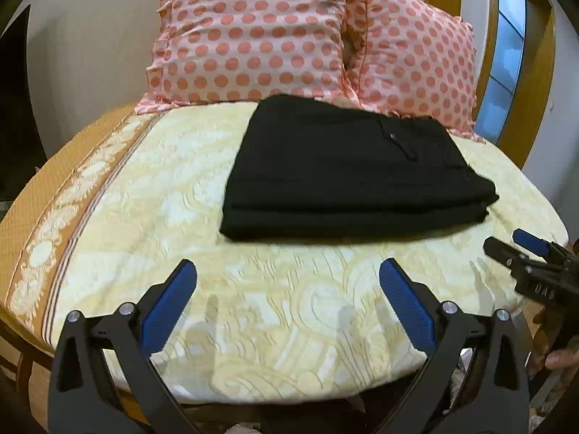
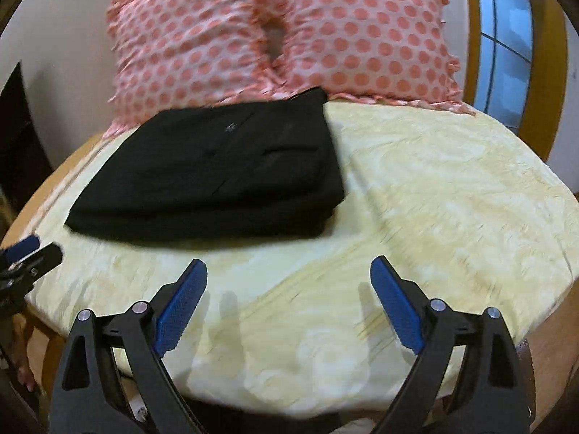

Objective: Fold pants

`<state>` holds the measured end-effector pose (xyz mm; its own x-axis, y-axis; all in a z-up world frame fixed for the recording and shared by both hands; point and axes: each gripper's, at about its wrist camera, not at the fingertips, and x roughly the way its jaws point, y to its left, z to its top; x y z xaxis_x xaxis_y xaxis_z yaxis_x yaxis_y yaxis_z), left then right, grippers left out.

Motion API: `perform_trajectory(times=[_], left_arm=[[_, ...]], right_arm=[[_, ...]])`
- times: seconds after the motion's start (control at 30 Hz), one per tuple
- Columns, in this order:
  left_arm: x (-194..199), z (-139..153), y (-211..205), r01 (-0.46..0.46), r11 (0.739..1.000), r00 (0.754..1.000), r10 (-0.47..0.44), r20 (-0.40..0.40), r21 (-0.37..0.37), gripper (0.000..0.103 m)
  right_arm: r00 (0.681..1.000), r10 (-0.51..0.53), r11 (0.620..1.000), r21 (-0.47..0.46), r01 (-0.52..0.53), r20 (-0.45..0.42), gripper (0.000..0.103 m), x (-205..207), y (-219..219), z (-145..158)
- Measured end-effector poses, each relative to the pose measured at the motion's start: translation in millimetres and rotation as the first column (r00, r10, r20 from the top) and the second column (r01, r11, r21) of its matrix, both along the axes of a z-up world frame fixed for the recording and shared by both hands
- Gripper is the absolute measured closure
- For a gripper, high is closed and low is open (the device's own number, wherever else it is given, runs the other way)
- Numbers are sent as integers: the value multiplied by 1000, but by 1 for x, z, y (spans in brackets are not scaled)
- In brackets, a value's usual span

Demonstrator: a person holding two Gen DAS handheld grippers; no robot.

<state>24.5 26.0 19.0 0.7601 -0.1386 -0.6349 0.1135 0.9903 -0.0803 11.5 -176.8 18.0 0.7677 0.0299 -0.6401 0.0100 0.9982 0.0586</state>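
Note:
The black pants lie folded into a flat stack of layers on the cream patterned bedspread, just in front of the pillows. They also show in the right wrist view. My left gripper is open and empty, near the bed's front edge, short of the pants. My right gripper is open and empty, also short of the pants. The right gripper shows at the right edge of the left wrist view. The left gripper shows at the left edge of the right wrist view.
Two pink polka-dot pillows lean at the head of the bed, touching the pants' far edge. A wooden-framed window stands at the right. An orange border strip runs along the bed's left side.

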Motion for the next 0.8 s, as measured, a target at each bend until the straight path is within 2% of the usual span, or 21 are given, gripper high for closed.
perform_trajectory(times=[0.33,0.53,0.6,0.8], left_arm=[[-7,-19,-1,-40,999,999,41,-29,22,2],[-12,-23,-9,-60,994,998,60,-1,90,2],[-13,-23,-8,-70,994,998,70,4,83,2],[-13,-24,-9,-82,993,997,81,12,82,2]], right_arm=[[999,45,999,6,-45,-8,8,-4,23,-8],[999,51,998,-29,-51,-6,5,-4,30,-10],[999,53,998,-45,-53,-7,1,-4,33,-12],[999,25,998,-57,-23,30,1,-7,35,-15]])
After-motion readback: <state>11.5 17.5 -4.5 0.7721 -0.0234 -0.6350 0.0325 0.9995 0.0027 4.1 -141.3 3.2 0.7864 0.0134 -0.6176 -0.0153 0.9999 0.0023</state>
